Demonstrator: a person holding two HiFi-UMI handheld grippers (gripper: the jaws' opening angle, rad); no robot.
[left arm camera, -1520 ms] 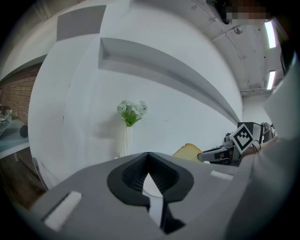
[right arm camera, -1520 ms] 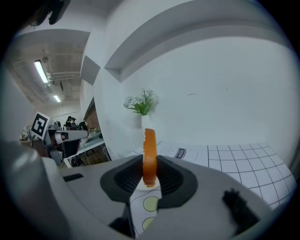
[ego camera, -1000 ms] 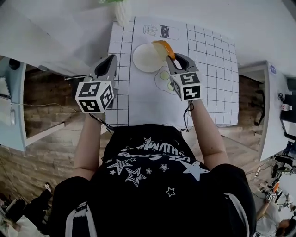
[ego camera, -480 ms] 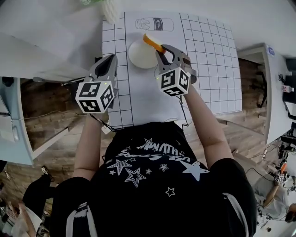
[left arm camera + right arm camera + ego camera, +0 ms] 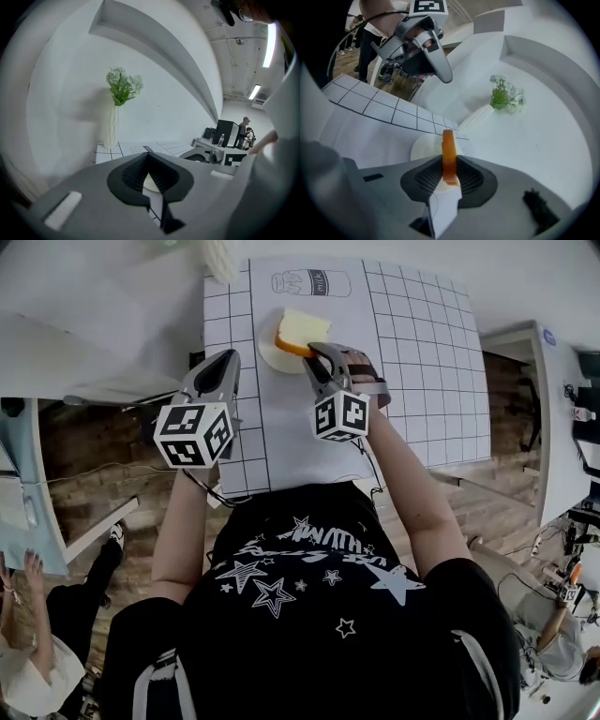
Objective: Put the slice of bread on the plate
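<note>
Placement is in hand: the slice of bread (image 5: 302,331) is clamped in the right gripper (image 5: 314,352) over the plate (image 5: 267,357). Lowering, then release, is judged to be needed. The left gripper (image 5: 225,360) is closed on nothing.

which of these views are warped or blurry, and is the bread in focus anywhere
Head view: wide-angle, the table edges bow, the slice of bread is fairly sharp, light is even. Left gripper view: strong fisheye, dark corners, glaring ceiling lights, near jaws soft. Right gripper view: fisheye bends the grid lines, and the bread's crust shows sharp, edge-on.
</note>
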